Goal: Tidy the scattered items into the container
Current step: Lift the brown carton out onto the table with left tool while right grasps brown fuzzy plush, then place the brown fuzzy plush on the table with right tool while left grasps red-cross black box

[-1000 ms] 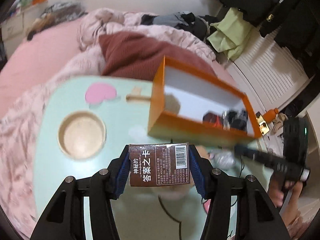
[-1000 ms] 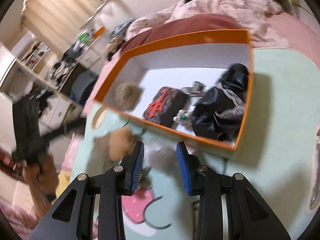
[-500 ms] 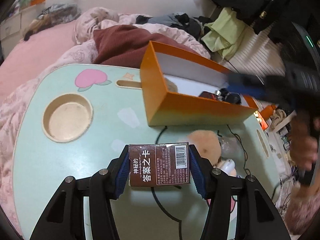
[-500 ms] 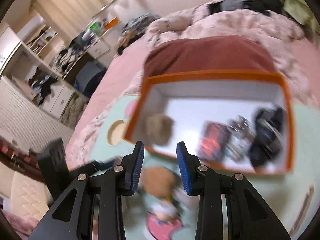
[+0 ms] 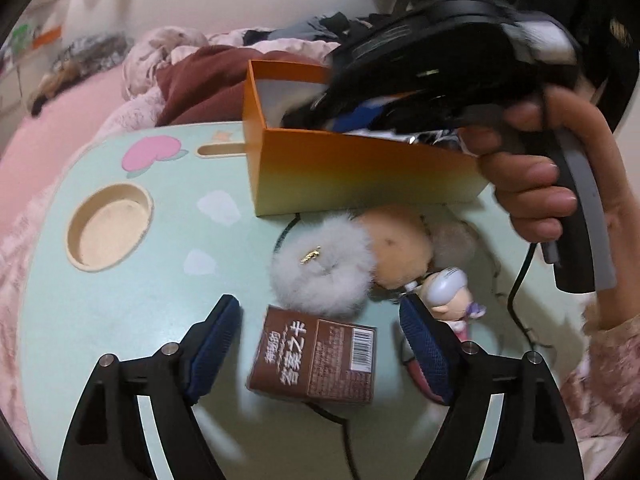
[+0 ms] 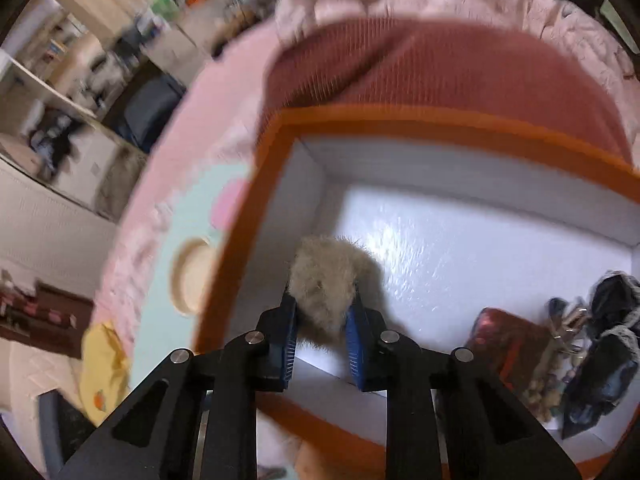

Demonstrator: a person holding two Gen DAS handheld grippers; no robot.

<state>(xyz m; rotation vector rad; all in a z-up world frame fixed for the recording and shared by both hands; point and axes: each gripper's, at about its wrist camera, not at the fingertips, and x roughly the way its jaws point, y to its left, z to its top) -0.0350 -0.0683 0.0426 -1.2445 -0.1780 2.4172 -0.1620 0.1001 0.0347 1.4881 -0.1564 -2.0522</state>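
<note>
A mint-green counter (image 5: 140,312) with a round recessed cup well (image 5: 109,232) at 9 o'clock and a pink heart print sits on a bed (image 5: 48,136) covered in pink bedding, with a maroon cloth (image 5: 200,88) bunched behind it; shelves and cluttered furniture blur past at the upper left of the right wrist view. An orange box (image 5: 360,172) with white inner walls stands at 12 o'clock on the counter. The left gripper (image 5: 320,340) has just been opening, its blue fingers (image 5: 218,340) apart on either side of a brown card box (image 5: 316,360) that lies on the counter, untouched by them. Just beyond it, at 1 o'clock, lie a grey fluffy scrunchie (image 5: 320,268), a tan pompom (image 5: 400,248) touching it, and a small doll (image 5: 448,292). The right gripper (image 6: 322,330), held by a hand (image 5: 560,184), has just been closing and is clamped on a beige fur ball (image 6: 324,276) over the box's left end. A red pouch (image 6: 508,344) and black items (image 6: 608,352) lie at the box's right end.
</note>
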